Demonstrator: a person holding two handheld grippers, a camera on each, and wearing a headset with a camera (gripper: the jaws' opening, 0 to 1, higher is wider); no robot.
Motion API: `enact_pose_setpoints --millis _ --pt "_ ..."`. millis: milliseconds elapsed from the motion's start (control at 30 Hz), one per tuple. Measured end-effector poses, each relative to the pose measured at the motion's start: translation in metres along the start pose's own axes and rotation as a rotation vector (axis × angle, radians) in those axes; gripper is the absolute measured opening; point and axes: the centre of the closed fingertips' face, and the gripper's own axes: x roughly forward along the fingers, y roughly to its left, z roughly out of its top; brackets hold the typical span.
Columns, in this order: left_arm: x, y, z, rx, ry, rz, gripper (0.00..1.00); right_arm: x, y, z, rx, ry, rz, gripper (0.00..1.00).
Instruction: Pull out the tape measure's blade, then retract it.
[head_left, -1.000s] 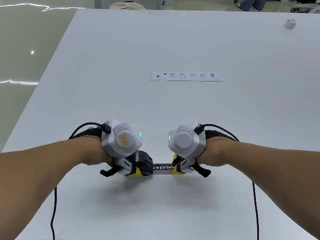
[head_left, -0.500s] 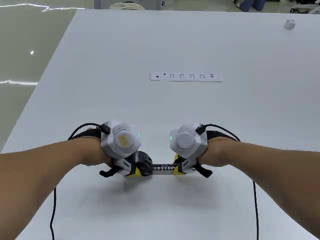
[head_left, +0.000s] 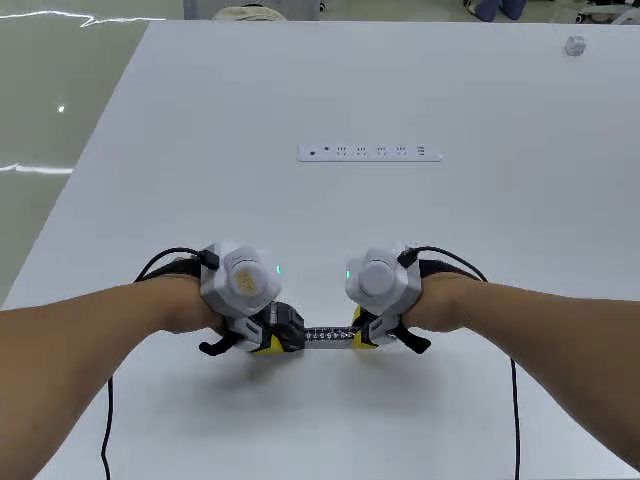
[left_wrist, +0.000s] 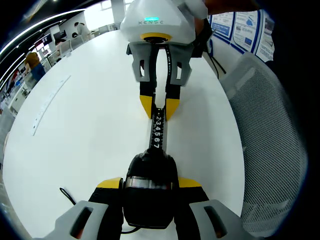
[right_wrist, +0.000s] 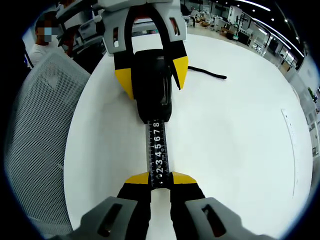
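- The left gripper (left_wrist: 150, 182) is closed to the width of the black, rounded plastic tape measure case (left_wrist: 150, 200). Its yellow-tipped jaws press against the two sides of the case.
- The right gripper (right_wrist: 160, 179) is almost fully closed. Its yellow tips pinch the free end of the narrow white blade printed with black numerals (right_wrist: 157, 145).
- The two grippers face each other tip to tip, near but apart. The tape measure case sits between the left jaws, and the blade runs straight from its mouth across the gap to the right tips.
- In the right gripper view, the numerals 2 to 8 can be read on the stretch between the right tips and the case.
- Case and blade lie low over the smooth white tabletop (head_left: 480, 230). I cannot tell whether the case rests on it.
- A long, flat white power strip (head_left: 360, 152) lies beyond both grippers, well apart from them and roughly parallel to the blade.
- A thin black cable (right_wrist: 207, 74) trails over the table behind the left gripper.
- A grey mesh chair back (left_wrist: 265, 125) stands on the person's side of the grippers.
- A small grey object (head_left: 574, 45) sits far beyond the right gripper, near the table's far edge.
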Motion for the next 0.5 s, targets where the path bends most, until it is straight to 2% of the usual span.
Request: enact_pose_setpoints --millis 500 --pt "-0.0001 0.0014 -0.0008 -0.008 -0.003 0.002 0.36 -0.0031 -0.001 -0.0064 0.001 0.006 -0.002 0.13"
